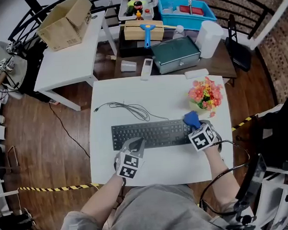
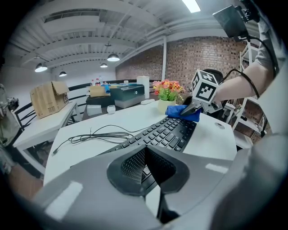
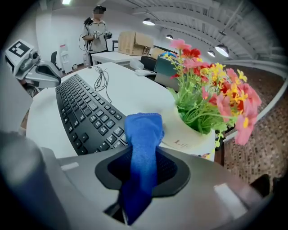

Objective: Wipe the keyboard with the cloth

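A black keyboard (image 1: 150, 134) lies across the middle of the white table (image 1: 157, 94). My right gripper (image 1: 195, 127) is at the keyboard's right end, shut on a blue cloth (image 1: 191, 118) that sticks out past its tips. In the right gripper view the cloth (image 3: 143, 134) runs between the pads and hangs over the keyboard's (image 3: 85, 117) end keys. My left gripper (image 1: 136, 147) sits at the keyboard's front left edge. In the left gripper view its pads (image 2: 135, 164) meet with nothing between them, just above the keys (image 2: 166, 134).
A pot of flowers (image 1: 205, 95) stands close behind the right gripper. The keyboard cable (image 1: 129, 108) loops across the table's back left. Beyond are a metal box (image 1: 175, 55), a white roll (image 1: 208, 38) and a cardboard box (image 1: 66, 21). A person (image 3: 95, 29) stands far off.
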Demonstrator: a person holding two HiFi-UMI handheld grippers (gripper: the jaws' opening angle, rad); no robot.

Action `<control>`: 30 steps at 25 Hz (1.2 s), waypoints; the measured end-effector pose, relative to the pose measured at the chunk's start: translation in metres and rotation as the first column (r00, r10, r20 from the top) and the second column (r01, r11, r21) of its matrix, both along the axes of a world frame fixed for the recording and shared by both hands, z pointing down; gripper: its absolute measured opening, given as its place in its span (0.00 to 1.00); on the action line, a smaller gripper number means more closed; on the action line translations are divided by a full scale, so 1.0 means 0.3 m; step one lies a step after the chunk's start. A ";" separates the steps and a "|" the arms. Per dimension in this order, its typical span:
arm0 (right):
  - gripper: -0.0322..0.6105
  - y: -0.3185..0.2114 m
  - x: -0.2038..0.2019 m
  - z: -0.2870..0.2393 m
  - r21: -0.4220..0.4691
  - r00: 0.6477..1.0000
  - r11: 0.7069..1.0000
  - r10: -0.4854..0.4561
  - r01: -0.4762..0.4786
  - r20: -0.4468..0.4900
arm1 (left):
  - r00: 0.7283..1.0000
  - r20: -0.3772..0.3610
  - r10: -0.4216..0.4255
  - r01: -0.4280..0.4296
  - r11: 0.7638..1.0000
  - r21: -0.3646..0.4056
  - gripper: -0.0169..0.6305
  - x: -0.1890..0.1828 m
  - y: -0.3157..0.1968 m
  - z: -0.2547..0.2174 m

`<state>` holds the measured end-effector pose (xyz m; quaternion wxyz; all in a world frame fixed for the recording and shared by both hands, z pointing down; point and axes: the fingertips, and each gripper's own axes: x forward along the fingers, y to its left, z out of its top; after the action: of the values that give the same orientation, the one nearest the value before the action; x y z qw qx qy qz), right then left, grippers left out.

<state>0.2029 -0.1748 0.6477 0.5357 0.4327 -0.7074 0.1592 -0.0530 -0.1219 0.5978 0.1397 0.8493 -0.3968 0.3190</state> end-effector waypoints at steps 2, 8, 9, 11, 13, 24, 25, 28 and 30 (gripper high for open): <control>0.22 0.001 -0.007 -0.006 0.005 1.000 1.000 -0.008 0.008 -0.013 | 1.000 -0.002 -0.005 0.005 1.000 0.003 0.02 -0.007 0.003 -0.006; 0.22 0.018 -0.290 -0.075 0.034 0.988 0.990 -0.141 0.139 0.068 | 0.999 -0.005 -0.054 0.054 0.998 0.014 0.02 -0.093 0.029 -0.017; 0.22 0.023 -0.375 -0.084 0.041 0.979 0.982 -0.187 0.184 0.084 | 0.998 -0.004 -0.068 0.068 0.998 0.016 0.02 -0.116 0.037 -0.017; 0.22 0.042 -0.564 -0.094 0.051 0.950 0.956 -0.292 0.288 0.110 | 0.995 -0.004 -0.099 0.100 0.995 0.015 0.02 -0.172 0.060 -0.016; 0.22 0.068 -0.756 -0.094 0.056 0.910 0.919 -0.394 0.390 0.130 | 0.991 -0.009 -0.133 0.133 0.991 0.009 0.02 -0.234 0.086 -0.014; 0.22 0.151 -1.301 0.004 0.045 0.761 0.766 -0.642 0.641 0.090 | 0.961 0.022 -0.276 0.276 0.961 0.000 0.02 -0.550 0.218 0.006; 0.22 0.153 -1.295 0.012 0.040 0.763 0.768 -0.640 0.640 0.086 | 0.961 0.025 -0.276 0.276 0.961 -0.001 0.02 -0.556 0.223 0.006; 0.22 0.146 -1.233 0.014 0.037 0.789 0.794 -0.607 0.607 0.090 | 0.965 0.027 -0.260 0.260 0.966 -0.003 0.02 -0.548 0.220 0.009; 0.22 0.133 -1.146 0.015 0.032 0.819 0.823 -0.568 0.567 0.079 | 0.971 0.024 -0.237 0.238 0.971 -0.005 0.02 -0.517 0.207 0.014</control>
<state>-0.1410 -0.1349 0.6521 0.5265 0.1973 -0.8269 0.0085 -0.2081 -0.0599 0.6020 0.1756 0.7913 -0.4959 0.3116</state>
